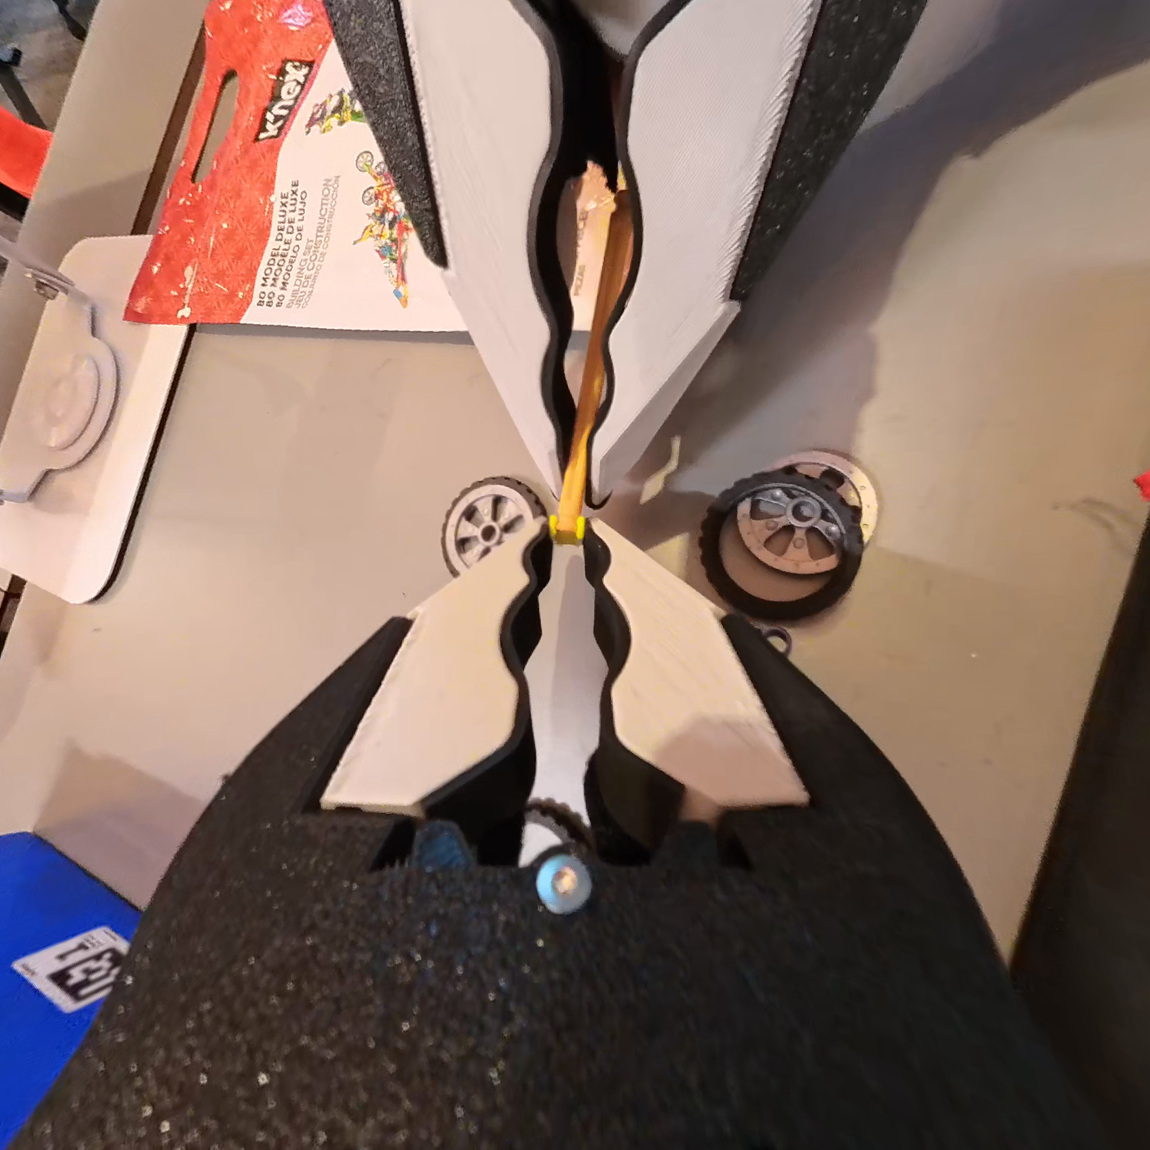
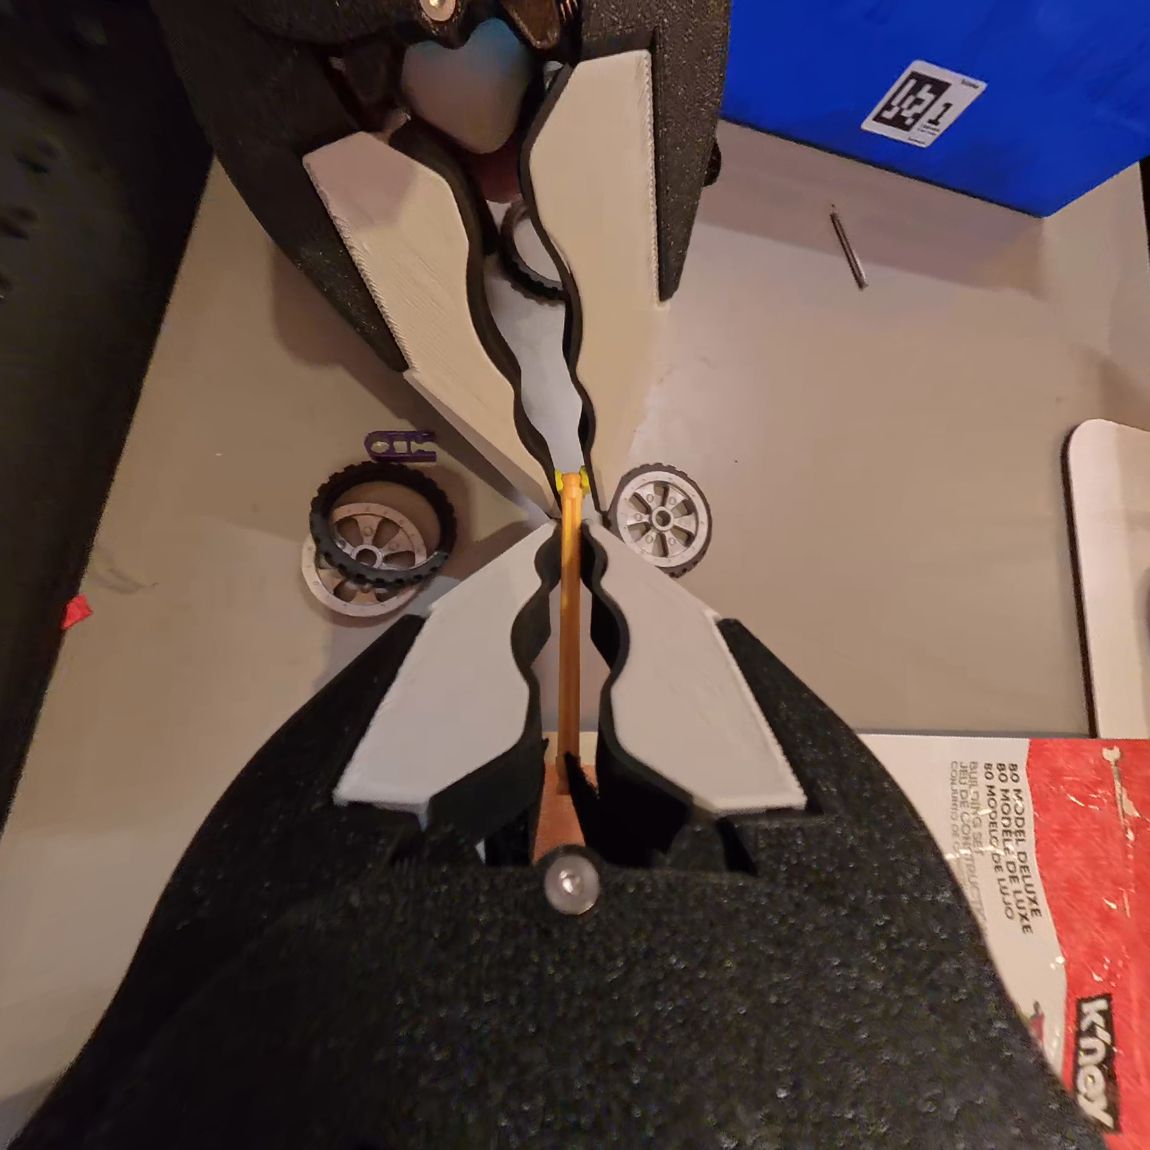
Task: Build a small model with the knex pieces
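Note:
My two grippers meet tip to tip above a grey table (image 1: 311, 498). My right gripper (image 2: 569, 529) is shut on a thin orange rod (image 2: 569, 622) that runs lengthwise between its fingers and pokes out past the tips. My left gripper (image 1: 567, 541) is shut on a small yellow connector (image 1: 566, 529) at its very tips. The rod's end (image 1: 591, 373) sits in the yellow connector (image 2: 571, 480). In the left wrist view the right gripper (image 1: 575, 491) comes in from the top; in the right wrist view the left gripper (image 2: 572, 491) does.
A small grey wheel (image 1: 488, 532) and a black tyre on a grey hub (image 1: 787, 541) lie beside the tips. A purple connector (image 2: 401, 447), a thin dark pin (image 2: 847, 249), a red-and-white toy box (image 2: 1027, 902), a blue box (image 2: 933, 93) and a white board (image 1: 81, 404) lie around. My left and right fingertips are right by each other.

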Demonstrator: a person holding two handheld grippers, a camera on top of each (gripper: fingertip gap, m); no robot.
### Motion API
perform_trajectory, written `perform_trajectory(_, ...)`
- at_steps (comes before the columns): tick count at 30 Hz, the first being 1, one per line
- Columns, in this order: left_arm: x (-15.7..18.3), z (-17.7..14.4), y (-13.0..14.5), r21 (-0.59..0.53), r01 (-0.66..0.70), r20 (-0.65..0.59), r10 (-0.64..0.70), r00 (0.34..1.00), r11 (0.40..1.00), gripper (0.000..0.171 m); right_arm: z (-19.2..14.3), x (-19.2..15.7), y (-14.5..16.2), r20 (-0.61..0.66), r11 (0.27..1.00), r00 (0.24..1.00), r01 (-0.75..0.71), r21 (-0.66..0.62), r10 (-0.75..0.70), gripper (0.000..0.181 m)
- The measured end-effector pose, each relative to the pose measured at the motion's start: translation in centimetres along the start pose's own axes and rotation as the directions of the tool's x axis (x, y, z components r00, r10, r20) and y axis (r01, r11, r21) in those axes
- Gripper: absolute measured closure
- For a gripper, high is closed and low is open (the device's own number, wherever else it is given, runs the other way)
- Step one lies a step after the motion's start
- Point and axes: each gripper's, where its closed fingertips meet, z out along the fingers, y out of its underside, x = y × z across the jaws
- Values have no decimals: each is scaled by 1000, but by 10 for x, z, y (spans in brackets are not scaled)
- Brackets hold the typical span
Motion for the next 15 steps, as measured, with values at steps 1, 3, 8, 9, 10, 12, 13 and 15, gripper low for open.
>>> perform_trajectory(1,1,-2,1,-4,5,3,-5,1000,1000,164,1,-1,-2,-4,1000,1000,16,5,-16,177)
perform_trajectory(3,4,-5,6,-12,14,-11,-14,1000,1000,164,4,-4,-6,-32,997,996,83,0,-82,177)
perform_trajectory(8,16,-6,26,-16,91,-96,-92,991,996,164,21,-12,-10,-73,975,973,214,-53,-217,177)
perform_trajectory(9,18,-6,29,-24,89,-108,-91,990,996,165,23,-14,-10,-76,968,966,244,-60,-249,177)
perform_trajectory(10,19,-5,30,-22,93,-113,-95,989,995,165,25,-14,-10,-86,958,954,281,-67,-286,177)
perform_trajectory(12,20,-5,29,-15,109,-132,-110,985,994,165,23,-14,-16,-113,953,946,301,-43,-304,177)
perform_trajectory(13,19,-5,29,-10,113,-137,-113,984,994,165,20,-14,-23,-122,954,947,299,-5,-297,177)
perform_trajectory(15,20,-5,29,-7,111,-144,-111,983,994,165,18,-13,-24,-124,955,947,297,-14,-297,177)
